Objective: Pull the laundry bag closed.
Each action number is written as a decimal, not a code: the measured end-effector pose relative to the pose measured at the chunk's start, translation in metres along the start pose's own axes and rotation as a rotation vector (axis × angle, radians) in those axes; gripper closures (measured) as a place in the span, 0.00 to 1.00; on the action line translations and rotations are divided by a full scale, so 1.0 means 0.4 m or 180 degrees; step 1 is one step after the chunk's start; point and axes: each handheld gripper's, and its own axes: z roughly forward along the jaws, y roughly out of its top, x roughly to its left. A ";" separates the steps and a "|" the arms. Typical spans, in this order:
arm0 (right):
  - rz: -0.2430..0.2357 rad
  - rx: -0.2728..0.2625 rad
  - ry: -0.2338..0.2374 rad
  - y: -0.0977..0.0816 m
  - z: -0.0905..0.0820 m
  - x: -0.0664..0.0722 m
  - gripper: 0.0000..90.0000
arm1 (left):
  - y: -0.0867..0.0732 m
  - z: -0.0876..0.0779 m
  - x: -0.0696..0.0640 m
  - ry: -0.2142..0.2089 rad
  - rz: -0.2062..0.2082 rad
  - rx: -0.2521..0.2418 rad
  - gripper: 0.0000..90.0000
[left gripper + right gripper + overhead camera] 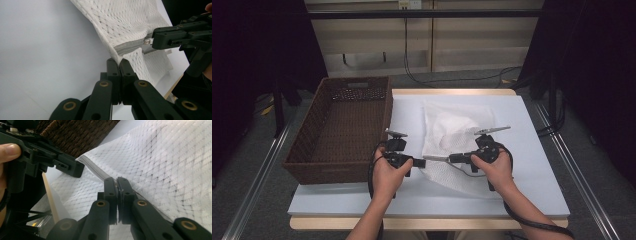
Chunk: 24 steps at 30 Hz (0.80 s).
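While both hands sit low over the white table (532, 165), the work is all on a white mesh laundry bag (452, 131) lying spread in the middle of the tabletop, just right of the brown wicker basket (343, 127). Left gripper (422, 162) points in from the left, and in its own view the jaws are pressed together on the bag's mesh edge, right at the end of the grey zipper (130, 47). Right gripper (453, 158) comes in from the other side, tips facing the left one, the two near each other over the bag's lower left part. Seen from the left gripper view, the right gripper has its jaws clamped on the zipper pull (148, 41), a small pale tab at the end of the grey tape. From the right gripper view the jaws stand closed with something thin between them, likely that pull, though the tab itself is hard to make out there. Mesh rises taut between the two grips, lifted off the surface. Basket stands at the table's left edge, apart from the bag.
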 end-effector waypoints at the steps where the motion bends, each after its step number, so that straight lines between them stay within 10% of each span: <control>1: 0.0006 -0.0009 0.0013 -0.002 -0.001 0.000 0.97 | 0.000 0.001 -0.001 0.0007 -0.0004 0.0009 0.99; 24: -0.0007 -0.0019 -0.0012 -0.033 -0.042 -0.006 0.97 | -0.004 0.003 0.003 0.0090 -0.0018 0.0043 0.99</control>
